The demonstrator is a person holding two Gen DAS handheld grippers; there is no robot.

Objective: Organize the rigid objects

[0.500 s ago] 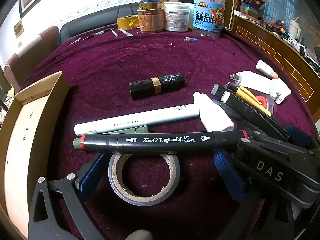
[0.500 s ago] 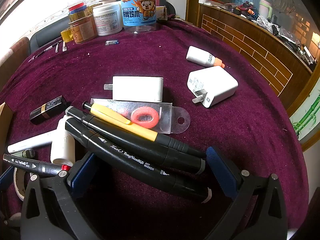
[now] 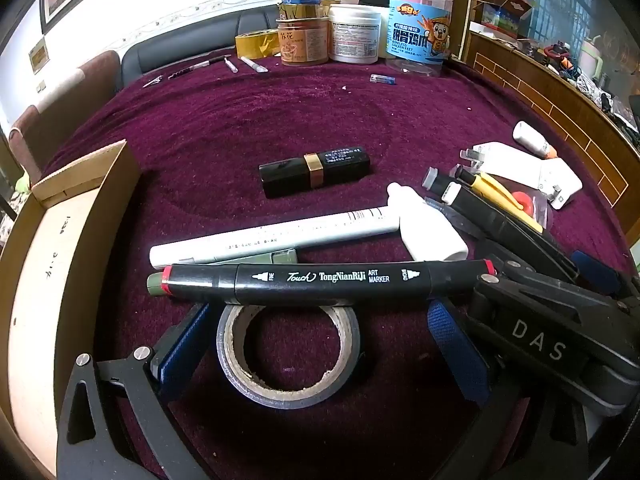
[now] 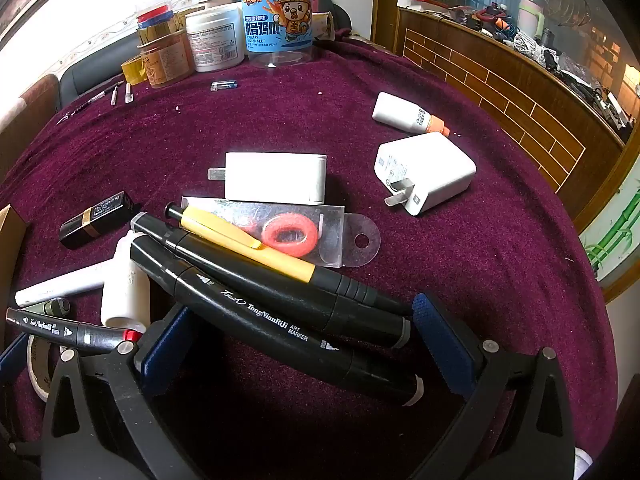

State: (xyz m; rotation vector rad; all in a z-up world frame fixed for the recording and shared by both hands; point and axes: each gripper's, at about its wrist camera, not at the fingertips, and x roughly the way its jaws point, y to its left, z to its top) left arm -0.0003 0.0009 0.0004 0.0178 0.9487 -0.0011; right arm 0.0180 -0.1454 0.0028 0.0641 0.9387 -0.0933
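Broadly, the plum-covered counter [image 3: 248, 128] is carrying everything, with the cardboard box [image 3: 80, 216] waiting at its left edge, probably as the place for sorted items. Next, the left tool [image 3: 316, 344] is hovering with jaws spread wide around the tape roll [image 3: 288, 356], gripping nothing; the red-capped art marker [image 3: 328, 280] is lying across the roll's far rim, blocking a clean pinch. Likewise the right tool [image 4: 296, 344] is gaping empty over two black markers [image 4: 276, 320], the yellow pen [image 4: 244, 244] crowding beside them.
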